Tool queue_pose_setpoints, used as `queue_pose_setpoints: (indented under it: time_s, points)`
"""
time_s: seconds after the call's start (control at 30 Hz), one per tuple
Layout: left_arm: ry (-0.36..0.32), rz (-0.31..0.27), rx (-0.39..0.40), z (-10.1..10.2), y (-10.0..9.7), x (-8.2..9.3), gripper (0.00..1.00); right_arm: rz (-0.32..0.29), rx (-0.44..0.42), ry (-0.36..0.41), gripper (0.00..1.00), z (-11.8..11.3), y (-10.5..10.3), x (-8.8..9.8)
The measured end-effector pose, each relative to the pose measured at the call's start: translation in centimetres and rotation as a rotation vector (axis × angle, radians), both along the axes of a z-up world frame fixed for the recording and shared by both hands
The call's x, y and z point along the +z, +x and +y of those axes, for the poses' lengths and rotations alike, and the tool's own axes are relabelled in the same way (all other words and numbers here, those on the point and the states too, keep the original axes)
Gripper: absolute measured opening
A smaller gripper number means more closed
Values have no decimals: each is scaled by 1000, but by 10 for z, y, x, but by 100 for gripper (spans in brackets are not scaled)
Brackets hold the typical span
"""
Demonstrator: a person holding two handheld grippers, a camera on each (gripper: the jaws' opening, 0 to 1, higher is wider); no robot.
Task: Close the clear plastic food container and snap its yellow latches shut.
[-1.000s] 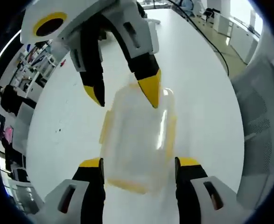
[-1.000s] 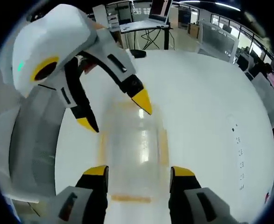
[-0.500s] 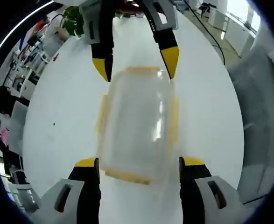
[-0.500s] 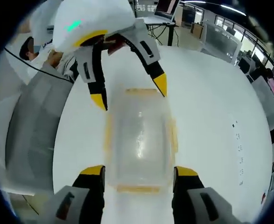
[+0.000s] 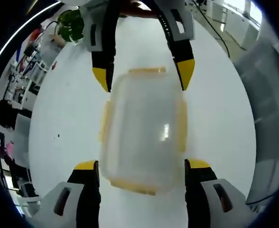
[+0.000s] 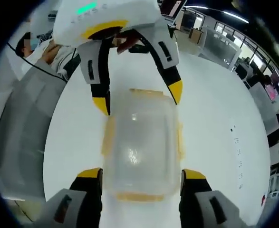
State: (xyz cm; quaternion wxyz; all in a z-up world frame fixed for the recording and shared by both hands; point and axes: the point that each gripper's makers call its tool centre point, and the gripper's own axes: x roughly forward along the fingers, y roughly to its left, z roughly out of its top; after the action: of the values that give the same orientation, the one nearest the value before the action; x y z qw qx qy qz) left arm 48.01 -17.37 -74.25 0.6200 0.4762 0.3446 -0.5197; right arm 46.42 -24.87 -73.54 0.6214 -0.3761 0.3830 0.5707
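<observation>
While the clear plastic food container (image 5: 144, 133) lies lid-on upon the white table (image 5: 72, 118), the left gripper (image 5: 141, 167) stands spread wide, its yellow-tipped fingers (image 5: 88, 167) flanking the near end with nothing grasped; the right gripper (image 6: 141, 175) is likewise released, astride the opposite end; each gripper's tips appear at the far end in the other's view; yellow latches (image 6: 140, 196) line the container's edges between the fingers.

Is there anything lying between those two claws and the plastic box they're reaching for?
Nothing visible. The container sits alone on the white table, with the left claw and right claw open at opposite ends.
</observation>
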Motion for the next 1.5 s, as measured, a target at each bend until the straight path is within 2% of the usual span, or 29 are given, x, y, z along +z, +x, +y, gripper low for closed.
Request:
queue_pose_setpoints:
  time_s: [0.23,0.37,0.47,0.83,1.07,1.5]
  points:
    - [26,18,-15,1,1,-11,76,1,-4,0,68,0,-2,-4]
    - [59,9,-21,6,3,-16,77,-13,11,-19,67,0,0,-6]
    - [74,-11,-31,7,4,-16,74,-13,12,-16,67,1,-1,-6]
    - [55,-4,-11,21,-7,-15,73,-14,36,-10,67,13,-10,-6]
    - [47,13,13,39,-15,-14,73,-13,66,-9,67,32,-15,-7]
    - [46,26,51,85,-24,-14,73,-11,108,-2,67,76,-22,-7]
